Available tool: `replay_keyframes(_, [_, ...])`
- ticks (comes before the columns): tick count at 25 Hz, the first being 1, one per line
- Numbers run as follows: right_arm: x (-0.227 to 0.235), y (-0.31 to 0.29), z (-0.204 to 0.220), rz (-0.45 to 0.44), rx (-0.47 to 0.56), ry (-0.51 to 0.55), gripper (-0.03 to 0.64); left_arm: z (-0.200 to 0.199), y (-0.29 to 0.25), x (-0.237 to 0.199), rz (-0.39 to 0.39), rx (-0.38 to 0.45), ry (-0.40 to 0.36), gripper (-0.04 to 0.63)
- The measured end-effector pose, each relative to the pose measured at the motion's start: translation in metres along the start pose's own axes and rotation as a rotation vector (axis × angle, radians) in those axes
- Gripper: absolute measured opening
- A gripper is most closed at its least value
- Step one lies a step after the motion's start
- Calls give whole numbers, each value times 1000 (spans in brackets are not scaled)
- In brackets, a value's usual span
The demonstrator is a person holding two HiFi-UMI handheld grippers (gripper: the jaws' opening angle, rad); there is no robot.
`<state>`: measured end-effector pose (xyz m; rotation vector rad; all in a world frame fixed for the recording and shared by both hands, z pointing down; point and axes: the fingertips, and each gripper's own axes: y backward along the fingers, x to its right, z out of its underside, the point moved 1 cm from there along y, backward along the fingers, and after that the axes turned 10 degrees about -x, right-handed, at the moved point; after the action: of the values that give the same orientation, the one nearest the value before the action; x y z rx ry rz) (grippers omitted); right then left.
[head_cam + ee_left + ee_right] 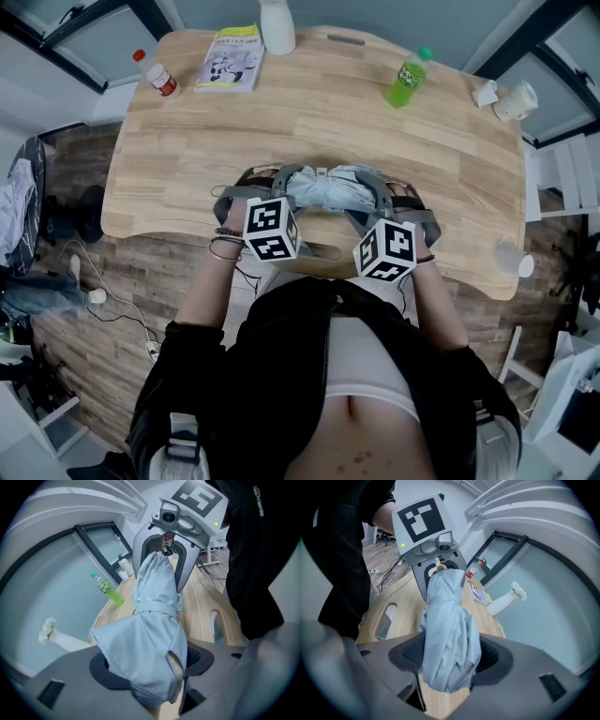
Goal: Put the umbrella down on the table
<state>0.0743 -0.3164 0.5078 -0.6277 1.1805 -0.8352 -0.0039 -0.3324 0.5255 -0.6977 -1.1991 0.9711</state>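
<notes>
While the person stands at the near edge of the wooden surface [319, 122], the folded pale-blue umbrella [323, 189] lies crosswise between the two tools, over the front of the surface. Whether it touches the wood cannot be told. The left tool [151, 665] has its jaws set wide, with the bunched fabric of one end of the umbrella clamped between its pads. The right tool [450, 656] is closed on the other end, fabric filling the gap between its pads. A strap wraps around the umbrella's middle. Well apart at the far edge stand a green bottle [407, 79], a booklet [231, 59], a white vase [277, 26] and a red-capped bottle [157, 75].
</notes>
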Motion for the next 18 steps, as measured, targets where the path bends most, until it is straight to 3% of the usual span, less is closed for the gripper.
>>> replay_keyframes(18, [-7, -18, 4, -49, -11, -15, 304, 6, -17, 5, 41, -19, 5, 287])
